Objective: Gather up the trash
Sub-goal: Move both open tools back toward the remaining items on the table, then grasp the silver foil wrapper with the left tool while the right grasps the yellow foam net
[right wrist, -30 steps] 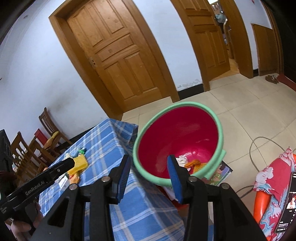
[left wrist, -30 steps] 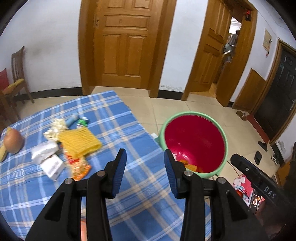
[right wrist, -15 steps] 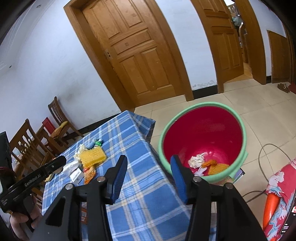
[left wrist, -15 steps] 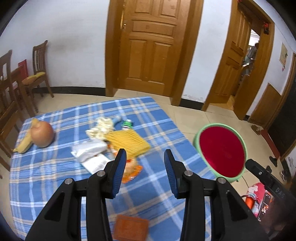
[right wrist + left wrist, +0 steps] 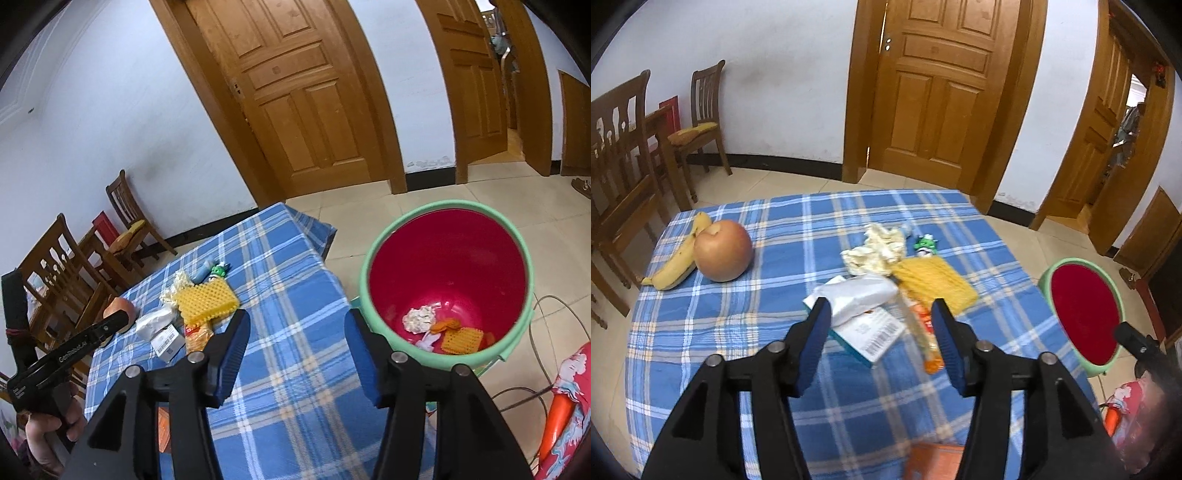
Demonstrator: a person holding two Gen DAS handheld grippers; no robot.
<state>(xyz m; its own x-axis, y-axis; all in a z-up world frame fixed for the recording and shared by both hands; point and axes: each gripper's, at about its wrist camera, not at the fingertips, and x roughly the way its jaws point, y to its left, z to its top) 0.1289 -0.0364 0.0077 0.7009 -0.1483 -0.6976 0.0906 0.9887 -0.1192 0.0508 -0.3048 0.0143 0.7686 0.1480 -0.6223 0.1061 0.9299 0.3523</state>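
Note:
Trash lies in a pile on the blue checked tablecloth (image 5: pixel 746 325): a crumpled tissue (image 5: pixel 875 249), a yellow foam net (image 5: pixel 934 282), a white plastic wrapper (image 5: pixel 857 295), a white barcoded box (image 5: pixel 871 334), an orange snack packet (image 5: pixel 925 332) and a green wrapper (image 5: pixel 925 245). My left gripper (image 5: pixel 881 308) hovers over this pile, its jaws opening with nothing held. My right gripper (image 5: pixel 297 321) hangs over the table's edge, jaws opening and empty. To its right stands the green-rimmed red bin (image 5: pixel 369 258), holding tissue, peel and foam net.
An apple (image 5: pixel 723 250) and a banana (image 5: pixel 679 258) sit at the table's left. Wooden chairs (image 5: pixel 624 155) stand beyond. An orange flat item (image 5: pixel 934 461) lies near the front edge. A cable (image 5: pixel 554 332) and a red floral object (image 5: pixel 569 398) lie on the floor by the bin.
The left gripper swung from the bin to over the trash pile and its jaws widened. The right gripper drew back from the bin, jaws slightly wider.

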